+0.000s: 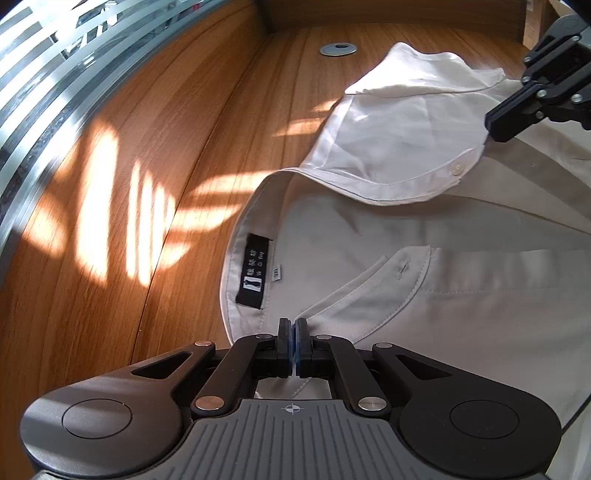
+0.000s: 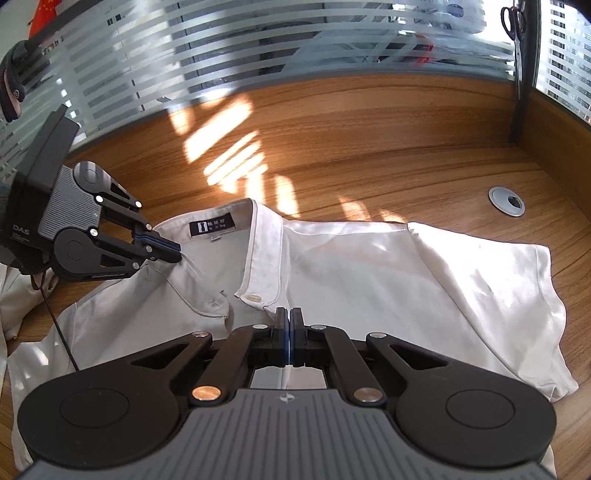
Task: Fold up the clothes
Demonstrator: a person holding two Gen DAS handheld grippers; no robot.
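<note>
A white collared shirt (image 2: 369, 280) lies front up on the wooden desk (image 2: 369, 147), its black neck label (image 2: 211, 228) showing inside the collar. My left gripper (image 1: 293, 325) is shut on the left collar edge beside that label (image 1: 254, 275); in the right wrist view this left gripper (image 2: 177, 255) pinches the collar from the left. My right gripper (image 2: 289, 314) is shut on the shirt's front edge just below the collar button (image 2: 254, 297). In the left wrist view the right gripper (image 1: 493, 127) holds the raised collar flap (image 1: 399, 147).
A round metal cable grommet (image 2: 506, 200) is set in the desk at the right. A frosted striped glass partition (image 2: 258, 55) rims the far side. Scissors (image 2: 513, 22) hang at the upper right. A gloved hand (image 2: 11, 92) and a black cable (image 2: 61, 328) are at the left.
</note>
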